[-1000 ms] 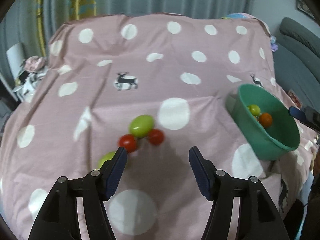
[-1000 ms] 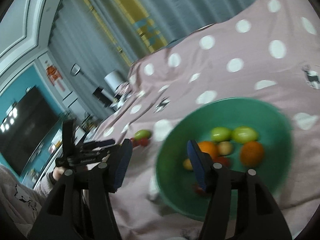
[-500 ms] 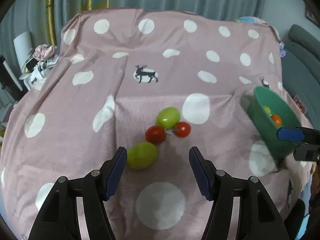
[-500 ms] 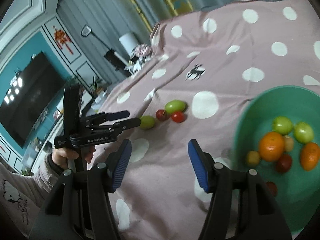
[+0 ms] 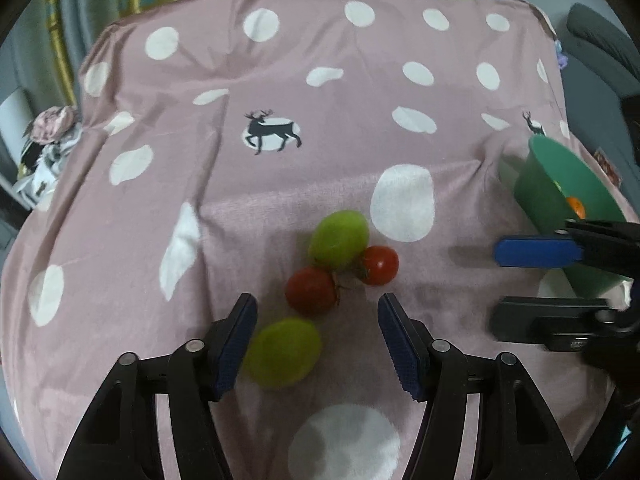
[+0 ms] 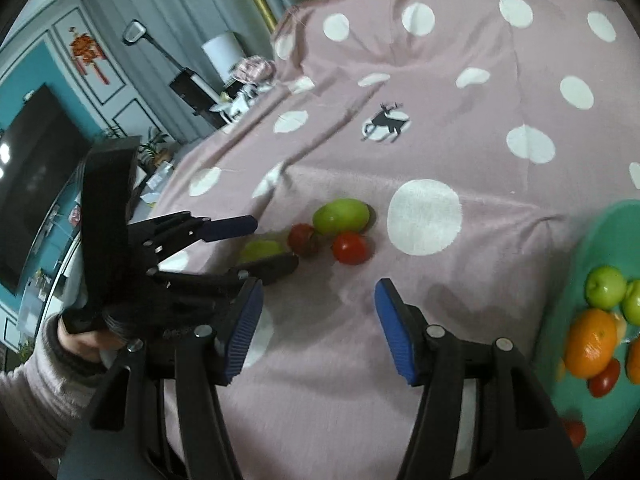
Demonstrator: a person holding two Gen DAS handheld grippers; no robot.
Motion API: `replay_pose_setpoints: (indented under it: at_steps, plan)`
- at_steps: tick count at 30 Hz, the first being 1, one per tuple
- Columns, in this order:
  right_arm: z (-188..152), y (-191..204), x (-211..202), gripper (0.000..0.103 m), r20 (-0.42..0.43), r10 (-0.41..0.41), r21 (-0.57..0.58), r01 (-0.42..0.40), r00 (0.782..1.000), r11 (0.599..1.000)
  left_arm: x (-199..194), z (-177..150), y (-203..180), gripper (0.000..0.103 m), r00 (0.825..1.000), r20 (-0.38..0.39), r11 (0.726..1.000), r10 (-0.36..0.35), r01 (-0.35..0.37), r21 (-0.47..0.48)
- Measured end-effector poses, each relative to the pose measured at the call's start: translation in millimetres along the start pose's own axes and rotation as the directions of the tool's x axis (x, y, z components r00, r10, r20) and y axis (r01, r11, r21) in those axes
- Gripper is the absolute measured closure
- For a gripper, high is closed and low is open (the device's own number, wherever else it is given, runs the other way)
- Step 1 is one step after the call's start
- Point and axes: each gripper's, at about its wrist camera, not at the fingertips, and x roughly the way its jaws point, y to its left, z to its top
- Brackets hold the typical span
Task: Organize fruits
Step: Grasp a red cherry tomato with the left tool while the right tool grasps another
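Four loose fruits on your pink spotted cloth, both grippers spread and empty.

Your pink cloth [image 5: 320, 92] with white dots and deer prints covers the surface; grey curtains hang behind it, and a dark screen shows on the teal wall in the right wrist view. Your left gripper [image 5: 314, 340] is wide apart, the near green fruit [image 5: 282, 352] lying between its fingers, close to the left pad. Two tomatoes [image 5: 310, 290] and a second green fruit [image 5: 339, 239] sit just beyond. Your right gripper [image 6: 318, 326] also gapes, holding nothing; the green bowl [image 6: 568, 280] of fruit lies to its right.
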Motion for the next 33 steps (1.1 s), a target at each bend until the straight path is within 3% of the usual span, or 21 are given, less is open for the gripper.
replay_pose_setpoints:
  at_steps: [5, 9, 14, 17, 21, 24, 33]
  plan:
    - [19, -6, 26, 0.046, -0.029, -0.008, 0.039, 0.009, 1.0, 0.999, 15, 8, -1, 0.039, 0.999, -0.034, 0.999, 0.016, -0.014, 0.031]
    - [27, -10, 45, 0.051, -0.066, -0.007, 0.065, 0.011, 0.998, 0.998, 24, 15, -3, 0.052, 0.998, -0.065, 0.998, 0.009, -0.005, 0.056]
    - [28, -21, 59, 0.053, -0.11, -0.002, 0.112, 0.014, 0.994, 0.994, 34, 15, -4, 0.053, 0.995, -0.1, 0.998, 0.003, 0.004, 0.065]
    - [27, -22, 64, 0.056, -0.123, 0.016, 0.123, 0.0, 0.992, 0.992, 39, 14, -3, 0.063, 0.994, -0.111, 0.998, -0.003, 0.01, 0.066]
    - [26, -25, 66, 0.061, -0.122, 0.025, 0.132, -0.009, 0.992, 0.991, 40, 13, -3, 0.063, 0.994, -0.108, 0.998, 0.001, 0.006, 0.067]
    - [24, -25, 67, 0.073, -0.127, 0.028, 0.122, -0.012, 0.992, 0.992, 39, 14, -5, 0.07, 0.995, -0.096, 0.997, 0.01, -0.003, 0.072]
    - [18, -24, 55, 0.073, -0.088, 0.03, 0.118, -0.02, 0.996, 0.993, 31, 12, -9, 0.07, 0.998, -0.06, 0.997, 0.013, -0.009, 0.08]
